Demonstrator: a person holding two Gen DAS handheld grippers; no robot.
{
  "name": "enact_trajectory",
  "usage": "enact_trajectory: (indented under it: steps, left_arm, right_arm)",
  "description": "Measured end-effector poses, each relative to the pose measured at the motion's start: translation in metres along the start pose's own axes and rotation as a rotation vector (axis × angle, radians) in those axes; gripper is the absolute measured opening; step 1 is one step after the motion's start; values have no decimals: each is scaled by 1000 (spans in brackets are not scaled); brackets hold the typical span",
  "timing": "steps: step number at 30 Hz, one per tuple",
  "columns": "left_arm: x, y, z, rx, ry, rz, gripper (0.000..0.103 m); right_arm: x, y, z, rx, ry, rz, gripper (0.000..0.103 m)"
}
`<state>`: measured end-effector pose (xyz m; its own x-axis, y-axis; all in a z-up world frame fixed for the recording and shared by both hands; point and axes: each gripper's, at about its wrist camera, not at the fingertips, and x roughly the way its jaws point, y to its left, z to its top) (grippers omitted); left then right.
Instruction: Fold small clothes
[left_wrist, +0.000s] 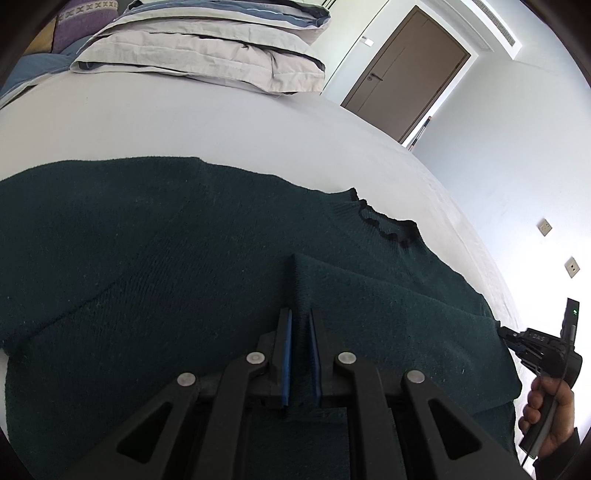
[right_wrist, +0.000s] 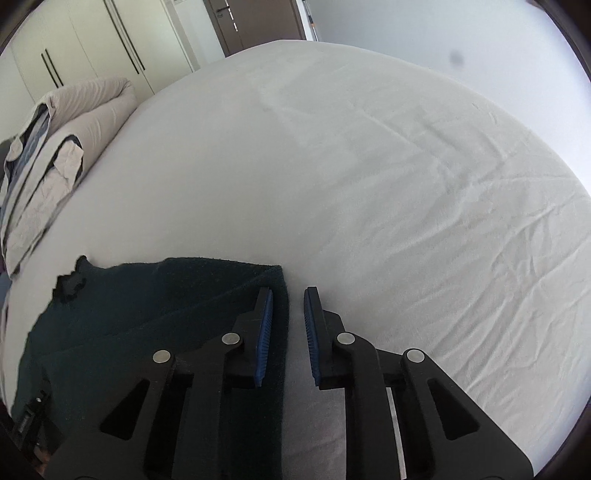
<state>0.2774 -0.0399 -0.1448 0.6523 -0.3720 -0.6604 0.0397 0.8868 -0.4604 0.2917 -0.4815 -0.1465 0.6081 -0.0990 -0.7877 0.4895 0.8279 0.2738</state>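
A dark green knitted sweater (left_wrist: 166, 240) lies spread on the white bed sheet (left_wrist: 184, 122), its ruffled collar (left_wrist: 384, 218) toward the far right. My left gripper (left_wrist: 300, 312) is shut on a raised fold of the sweater, and a ridge of cloth runs up from its blue pads. In the right wrist view the sweater (right_wrist: 147, 302) fills the lower left. My right gripper (right_wrist: 289, 290) hangs over the sweater's right edge with a narrow gap between its pads. The cloth edge lies by the left pad, and bare sheet shows by the right one. The right gripper (left_wrist: 504, 332) also shows at the sweater's right border.
Stacked pillows and folded bedding (left_wrist: 199, 55) lie at the head of the bed, also seen in the right wrist view (right_wrist: 55, 155). A brown door (left_wrist: 406, 66) and white wardrobes (right_wrist: 92, 44) stand beyond. A hand (left_wrist: 550, 413) holds the right gripper's handle. Wrinkled sheet (right_wrist: 369, 184) stretches right of the sweater.
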Motion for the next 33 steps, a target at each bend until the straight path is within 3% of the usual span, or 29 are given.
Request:
enact_trajectory:
  steps: [2, 5, 7, 10, 11, 15, 22, 25, 27, 28, 29, 30, 32, 33]
  left_arm:
    - [0, 1, 0, -4, -1, -5, 12]
    - [1, 1, 0, 2, -3, 1, 12]
    - [1, 3, 0, 2, -4, 1, 12]
    - [1, 2, 0, 6, -4, 4, 12]
    - [0, 1, 0, 8, -3, 5, 12]
    - [-1, 3, 0, 10, -4, 5, 13]
    - [-1, 2, 1, 6, 1, -4, 13]
    - [-8, 0, 7, 0, 52, -10, 18]
    - [-30, 8, 8, -38, 51, -22, 40]
    - [-47, 18, 7, -75, 33, -40, 60]
    - [-66, 32, 7, -114, 14, -59, 68]
    - [-86, 47, 6, -149, -16, -74, 69]
    - [-118, 80, 3, -211, -60, -74, 71]
    - [-133, 104, 2, -263, -73, -64, 71]
  right_arm:
    - [-31, 0, -13, 29, -35, 78, 21]
    - [-69, 20, -46, -99, -54, 99, 21]
    - [-75, 28, -67, -156, -23, 101, 21]
    - [-56, 21, -102, -224, 51, 17, 18]
    - [-52, 13, -109, -230, 39, 22, 15]
    - [-54, -6, -104, -142, 23, 20, 0]
    - [-49, -4, -104, -177, -15, -45, 0]
    - [-61, 3, -101, -140, -27, -32, 2]
    - [-92, 10, -107, -106, -89, -7, 18]
    - [-112, 17, -114, -103, -147, 35, 25]
    - [-125, 26, -121, -101, -186, 54, 51]
    - [-139, 32, -129, -96, -228, 69, 80]
    - [-167, 49, -151, -118, -319, 125, 87]
    - [-174, 59, -159, -148, -317, 148, 87]
